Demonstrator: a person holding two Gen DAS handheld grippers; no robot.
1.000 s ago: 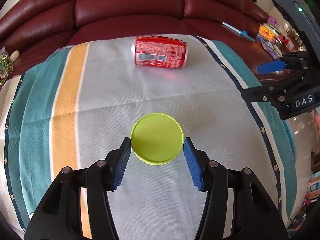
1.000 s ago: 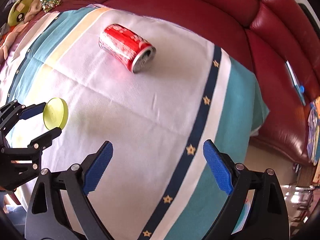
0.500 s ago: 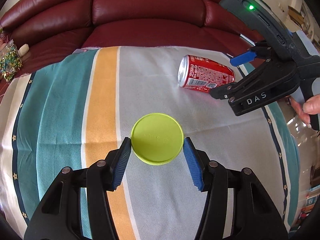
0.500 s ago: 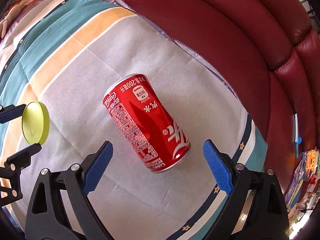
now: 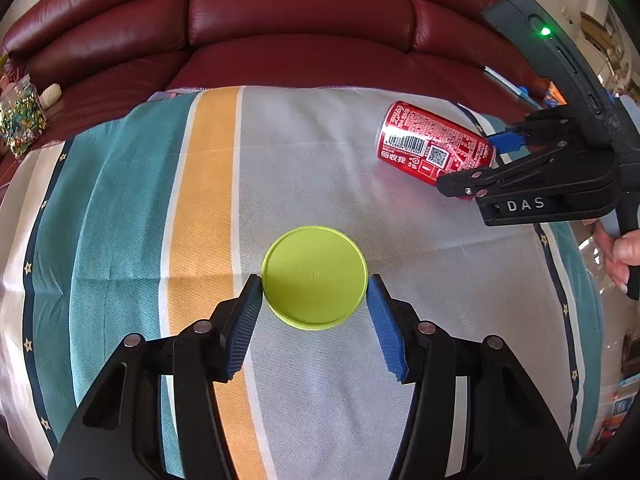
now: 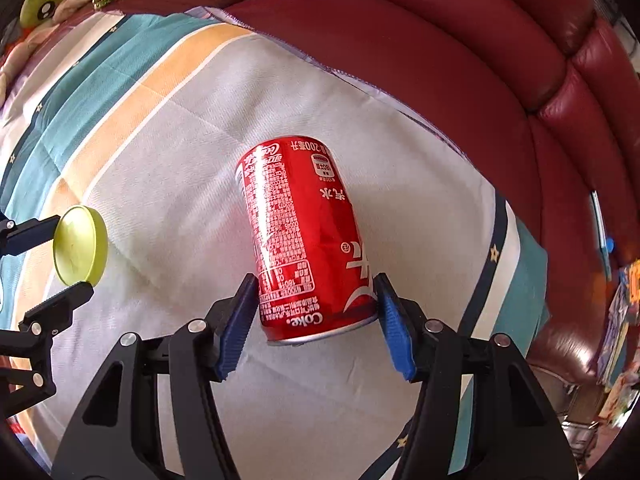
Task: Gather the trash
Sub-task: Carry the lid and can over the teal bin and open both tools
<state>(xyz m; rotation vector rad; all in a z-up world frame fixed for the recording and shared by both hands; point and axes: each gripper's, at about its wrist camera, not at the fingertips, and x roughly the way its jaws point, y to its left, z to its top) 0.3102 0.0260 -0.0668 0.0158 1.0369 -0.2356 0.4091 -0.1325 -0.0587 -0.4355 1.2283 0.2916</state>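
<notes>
A red soda can (image 6: pixel 300 232) lies on its side on the striped cloth (image 6: pixel 168 184). My right gripper (image 6: pixel 315 282) points down over the can's near end. Its jaws are closing, and both blue pads touch the can's sides. From the left wrist view the same can (image 5: pixel 432 148) sits at the far right with the right gripper (image 5: pixel 476 164) around its end. My left gripper (image 5: pixel 314 280) is shut on a round yellow-green lid (image 5: pixel 315 276), held by its rim above the cloth. The lid (image 6: pixel 78 246) and left gripper (image 6: pixel 72 256) show at the left edge of the right wrist view.
A dark red leather sofa (image 5: pixel 300 20) curves round the far side of the cloth. A jar of coloured bits (image 5: pixel 18 124) and a plush toy (image 6: pixel 44 4) rest at the far left. A person's hand (image 5: pixel 624 252) holds the right gripper's handle. Colourful clutter (image 6: pixel 624 312) lies at the right.
The right gripper came over the can and sank to it, and its wide jaws narrowed onto the can's sides. The left gripper shifted sideways with the lid still in it.
</notes>
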